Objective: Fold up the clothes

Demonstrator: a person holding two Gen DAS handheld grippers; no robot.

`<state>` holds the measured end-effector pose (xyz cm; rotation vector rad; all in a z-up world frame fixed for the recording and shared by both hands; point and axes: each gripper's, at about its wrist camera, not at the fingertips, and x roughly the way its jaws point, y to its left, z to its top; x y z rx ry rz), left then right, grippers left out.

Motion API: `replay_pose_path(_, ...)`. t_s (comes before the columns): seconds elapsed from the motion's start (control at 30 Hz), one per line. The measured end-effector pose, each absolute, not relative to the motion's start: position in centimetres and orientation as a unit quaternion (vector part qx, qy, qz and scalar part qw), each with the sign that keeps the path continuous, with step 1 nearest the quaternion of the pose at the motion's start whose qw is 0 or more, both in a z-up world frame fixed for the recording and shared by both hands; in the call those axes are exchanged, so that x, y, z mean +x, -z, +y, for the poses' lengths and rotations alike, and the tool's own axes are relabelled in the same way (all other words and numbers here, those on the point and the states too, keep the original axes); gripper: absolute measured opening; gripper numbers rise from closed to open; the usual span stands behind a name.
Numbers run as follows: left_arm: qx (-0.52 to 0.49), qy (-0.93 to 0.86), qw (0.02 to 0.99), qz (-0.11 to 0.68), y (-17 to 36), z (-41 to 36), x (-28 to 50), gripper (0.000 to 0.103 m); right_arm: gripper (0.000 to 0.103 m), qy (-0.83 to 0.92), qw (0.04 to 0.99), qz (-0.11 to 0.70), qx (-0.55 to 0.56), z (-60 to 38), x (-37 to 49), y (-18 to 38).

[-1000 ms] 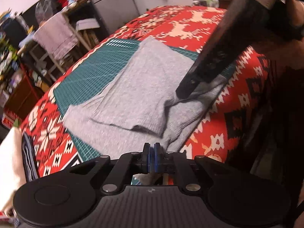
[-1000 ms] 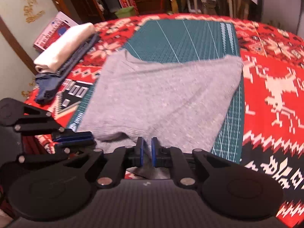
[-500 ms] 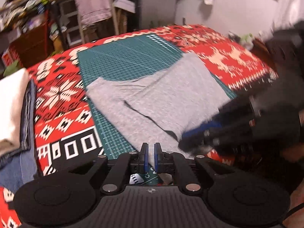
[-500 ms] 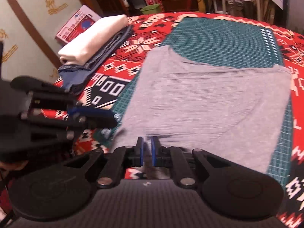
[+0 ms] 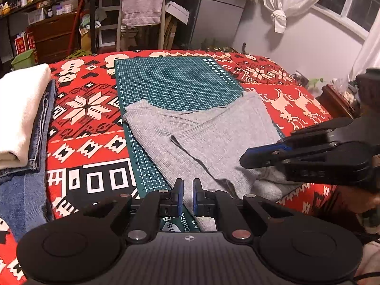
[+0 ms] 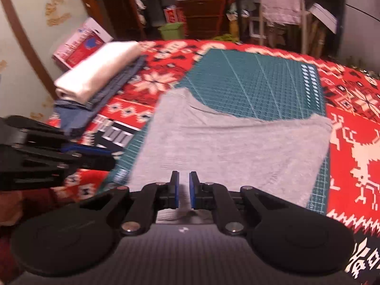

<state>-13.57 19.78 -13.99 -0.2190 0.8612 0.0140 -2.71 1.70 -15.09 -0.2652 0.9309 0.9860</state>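
While the grey ribbed knit garment (image 5: 209, 140) lies partly folded on the green gridded cutting mat (image 5: 175, 80), one panel is seen doubled diagonally over the rest, its near hem bunched at the mat's front edge. The mat rests on a red patterned blanket (image 5: 90, 109), where a stack of folded clothes, a cream piece over blue denim (image 5: 21, 116), is kept at the left. The left gripper (image 5: 185, 196) is held just above the near hem with a narrow gap between its blue pads; nothing is pinched between them. The right gripper (image 6: 183, 190) is likewise parted slightly and empty, poised over the garment's near edge; in the left wrist view it is seen from the side, low over the bunched cloth.

A fold is judged to be part-way made, with both tools released from the fabric. The next move is judged to call for a fresh hold on the near hem or corners, taken through both layers, so that the cloth can be carried over squarely without dragging the lower panel.
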Motion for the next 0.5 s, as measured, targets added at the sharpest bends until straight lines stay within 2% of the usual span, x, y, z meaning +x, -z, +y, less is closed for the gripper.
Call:
replay_pose_path(0.2, -0.123, -0.007, 0.903, 0.412, 14.0, 19.9, -13.4, 0.006, 0.011, -0.473, 0.753, 0.432, -0.149, 3.5, -5.0, 16.9)
replay_pose_path(0.5, -0.141, -0.006, 0.900, 0.412, 14.3, 20.2, -13.2, 0.006, 0.011, -0.496, 0.749, 0.416, -0.144, 3.5, -6.7, 15.2)
